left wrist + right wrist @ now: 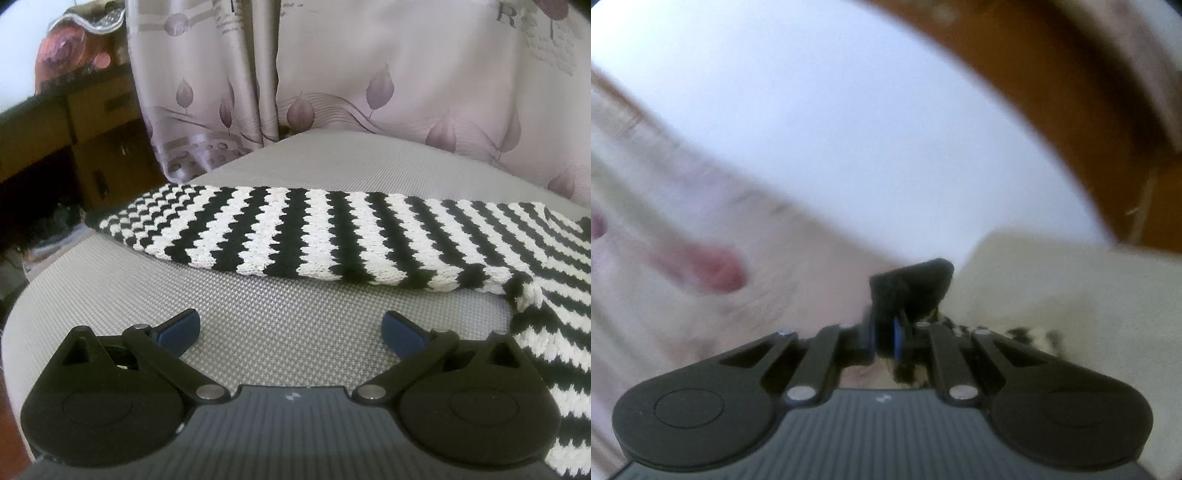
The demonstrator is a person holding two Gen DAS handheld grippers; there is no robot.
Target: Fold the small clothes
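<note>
A black-and-white striped knitted garment (332, 236) lies across the grey woven surface (258, 332), running from left to right and down the right edge of the left wrist view. My left gripper (291, 332) is open and empty, just in front of the garment's near edge. My right gripper (884, 339) is shut on a black edge of the striped garment (912, 284), lifted up; striped knit hangs below the fingers. The right wrist view is blurred.
A mauve curtain with a leaf print (369, 92) hangs behind the surface. A dark wooden cabinet (74, 140) stands at the left. In the right wrist view I see a white wall, a brown wooden frame (1052, 92) and a cream fabric (1052, 295).
</note>
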